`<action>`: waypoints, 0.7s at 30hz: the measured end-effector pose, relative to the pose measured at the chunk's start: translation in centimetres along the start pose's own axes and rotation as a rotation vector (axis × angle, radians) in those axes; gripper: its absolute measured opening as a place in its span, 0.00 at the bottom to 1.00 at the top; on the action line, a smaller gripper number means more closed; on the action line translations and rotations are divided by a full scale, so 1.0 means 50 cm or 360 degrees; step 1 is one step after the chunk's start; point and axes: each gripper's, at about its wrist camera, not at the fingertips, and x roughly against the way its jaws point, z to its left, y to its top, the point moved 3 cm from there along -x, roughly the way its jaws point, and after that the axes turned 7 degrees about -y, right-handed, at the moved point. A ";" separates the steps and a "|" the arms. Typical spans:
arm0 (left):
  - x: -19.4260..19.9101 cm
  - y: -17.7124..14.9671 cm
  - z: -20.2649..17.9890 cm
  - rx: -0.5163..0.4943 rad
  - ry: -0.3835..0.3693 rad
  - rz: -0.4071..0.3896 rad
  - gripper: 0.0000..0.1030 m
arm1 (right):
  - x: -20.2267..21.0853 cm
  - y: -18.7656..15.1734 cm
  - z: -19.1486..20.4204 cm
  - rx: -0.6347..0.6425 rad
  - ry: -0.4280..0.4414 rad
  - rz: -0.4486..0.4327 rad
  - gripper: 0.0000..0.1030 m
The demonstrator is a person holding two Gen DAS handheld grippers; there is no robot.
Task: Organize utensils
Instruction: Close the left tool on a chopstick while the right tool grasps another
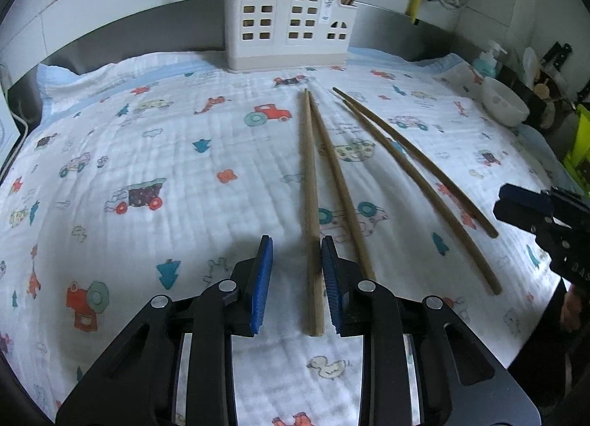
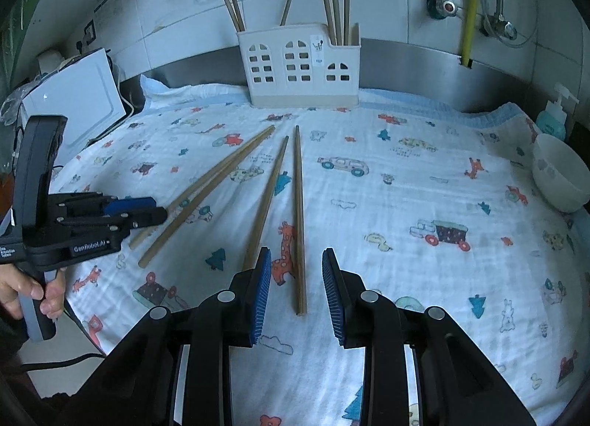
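The left gripper point(image 1: 297, 271) is spread around the thick end of the leftmost chopstick point(image 1: 309, 182), which lies on the patterned cloth point(image 1: 147, 138). It should close squarely there (not catching its neighbour), then lift toward the holder point(image 1: 287, 20). The right gripper point(image 2: 297, 278) is also spread, empty.

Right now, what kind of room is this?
Probably a kitchen counter. A white utensil holder with chopsticks stands against a tiled wall, water valves and hoses hang behind it, and a soap pump bottle sits beside a white bowl.
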 end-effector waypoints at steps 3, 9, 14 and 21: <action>-0.001 -0.001 -0.005 0.0013 0.0002 -0.0010 0.26 | -0.011 -0.003 -0.004 -0.0024 0.0005 0.0021 0.27; -0.004 -0.002 -0.018 0.0010 -0.0029 -0.0024 0.26 | -0.033 -0.008 0.002 -0.0007 0.0017 0.0058 0.16; -0.009 0.004 -0.016 -0.0009 -0.0063 -0.0017 0.26 | -0.045 -0.011 0.005 0.0005 -0.0011 0.0066 0.13; -0.013 0.013 -0.005 -0.0006 -0.0072 0.0002 0.08 | -0.043 -0.010 0.005 0.0006 -0.0039 0.0051 0.07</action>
